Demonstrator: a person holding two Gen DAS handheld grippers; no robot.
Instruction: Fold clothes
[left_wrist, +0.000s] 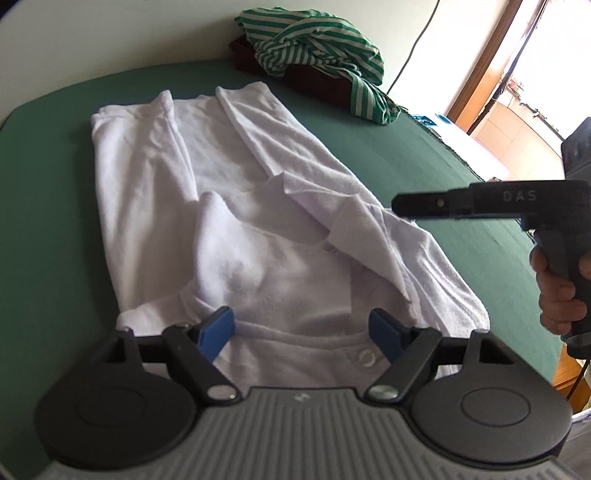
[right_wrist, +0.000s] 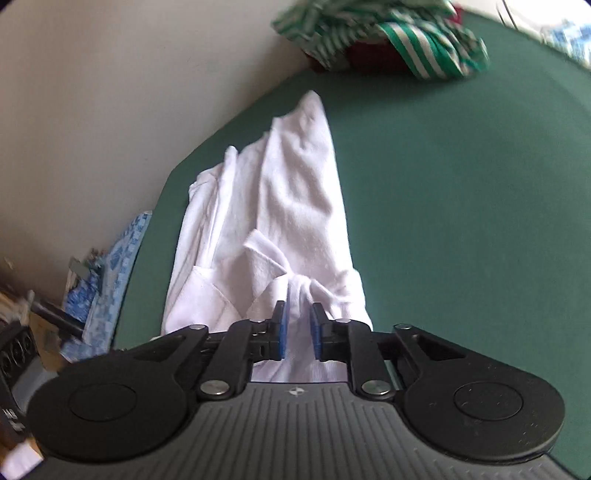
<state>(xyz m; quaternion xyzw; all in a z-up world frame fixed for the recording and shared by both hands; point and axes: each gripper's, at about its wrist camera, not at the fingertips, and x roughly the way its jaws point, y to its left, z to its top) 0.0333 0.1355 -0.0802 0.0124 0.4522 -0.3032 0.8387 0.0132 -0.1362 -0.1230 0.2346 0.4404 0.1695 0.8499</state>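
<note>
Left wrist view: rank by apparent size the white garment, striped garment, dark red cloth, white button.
1. white garment, by far the biggest.
2. striped garment.
3. dark red cloth, mostly hidden under the striped one, so its true extent is unclear; both lie farther from the camera.
4. white button, smallest, despite being nearest.

One white garment (left_wrist: 236, 206) lies spread on one green table (left_wrist: 55, 221), with one green-and-white striped garment (left_wrist: 314, 48) heaped over one dark red garment (left_wrist: 314, 83) at the far edge. Two grippers are in view, a left gripper (left_wrist: 302, 334) and a right gripper (right_wrist: 298, 330), and one hand (left_wrist: 557, 291).
</note>
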